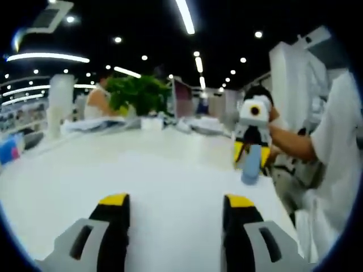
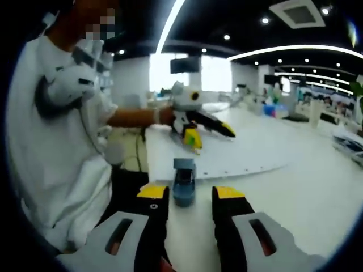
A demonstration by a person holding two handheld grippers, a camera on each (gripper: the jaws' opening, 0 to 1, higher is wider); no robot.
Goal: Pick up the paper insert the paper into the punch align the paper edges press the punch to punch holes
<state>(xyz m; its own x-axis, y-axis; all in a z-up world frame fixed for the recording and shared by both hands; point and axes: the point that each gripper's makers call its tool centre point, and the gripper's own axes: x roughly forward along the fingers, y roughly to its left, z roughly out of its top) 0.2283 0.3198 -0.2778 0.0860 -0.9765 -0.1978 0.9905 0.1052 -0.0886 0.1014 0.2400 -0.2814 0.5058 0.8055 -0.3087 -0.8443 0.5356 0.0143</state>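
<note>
My left gripper [image 1: 176, 207]: jaws apart, empty, above bare tabletop [image 1: 170, 170].
My right gripper [image 2: 190, 198]: jaws apart, punch [image 2: 184, 181] just ahead.
Paper [image 2: 227, 158]: flat beyond punch, near tabletop's edge.

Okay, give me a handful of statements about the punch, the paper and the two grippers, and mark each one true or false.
1. The blue punch stands on the white table. True.
2. The right gripper is shut on the punch. False: its fingers are spread, with the punch just beyond the tips, not clamped.
3. A sheet of paper lies flat on the table beyond the punch. True.
4. The left gripper holds the paper. False: its fingers are open over bare table.
5. A green plant stands at the table's far side. True.
</note>
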